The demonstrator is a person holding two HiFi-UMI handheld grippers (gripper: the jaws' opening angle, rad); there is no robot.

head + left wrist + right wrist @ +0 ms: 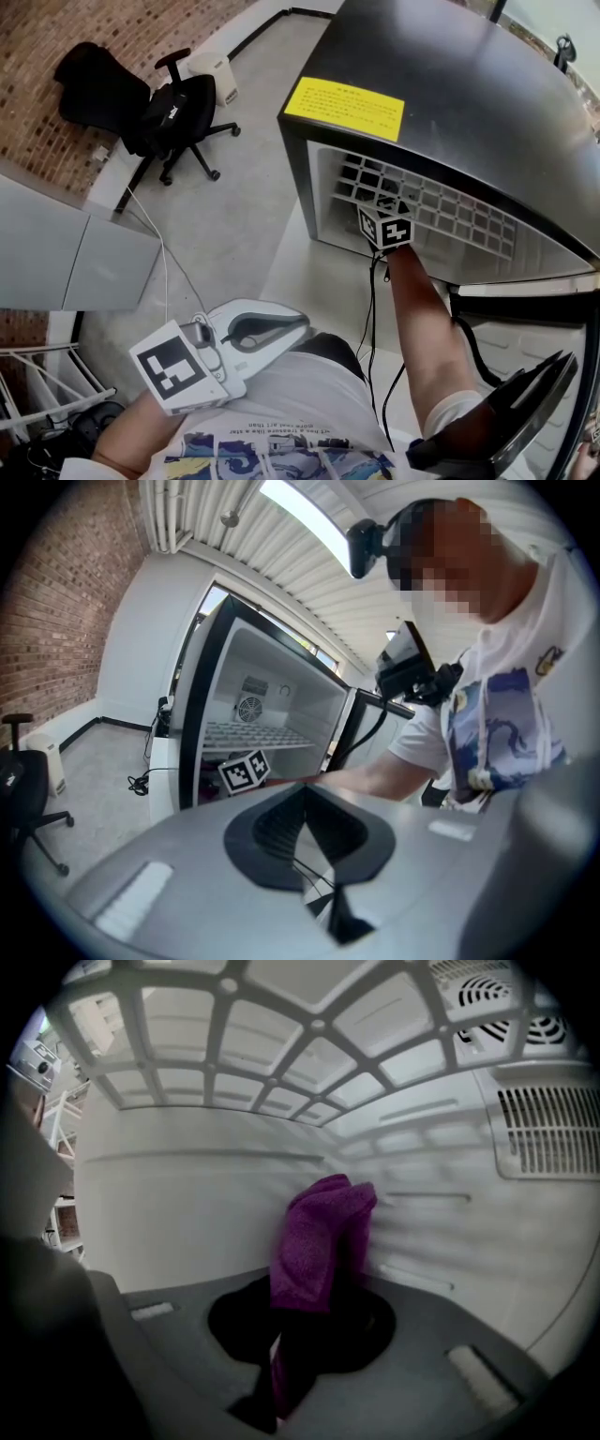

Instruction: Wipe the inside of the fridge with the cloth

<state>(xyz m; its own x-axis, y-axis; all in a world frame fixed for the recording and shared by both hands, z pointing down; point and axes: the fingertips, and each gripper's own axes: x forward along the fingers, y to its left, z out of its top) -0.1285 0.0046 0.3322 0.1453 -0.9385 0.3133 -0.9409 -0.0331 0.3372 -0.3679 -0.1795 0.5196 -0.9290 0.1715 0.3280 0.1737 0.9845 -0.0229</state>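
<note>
Purple cloth [323,1237]: inside the fridge [450,84], bunched and upright, clamped in the right claw [319,1274], whose jaws are closed on its lower part; the upper fold stands just in front of the fridge's white inner side wall, and whether it touches that wall cannot be told. White wire shelf [234,1054]: inside the fridge, directly above the cloth. Slotted vents [548,1129]: on the fridge's inner wall, right of the cloth. Right arm [427,328]: bare, reaching into the fridge's open front below the shelf, with the gripper's marker cube [386,225] at the opening. Left claw [302,799]: outside the fridge, held back by the person's torso, jaws together with nothing between them. Yellow label [344,108]: on the fridge's dark top, near its front edge. Black office chair [173,112]: on the grey floor [244,206], well apart from the fridge, on its left, beside a brick wall [122,28].
</note>
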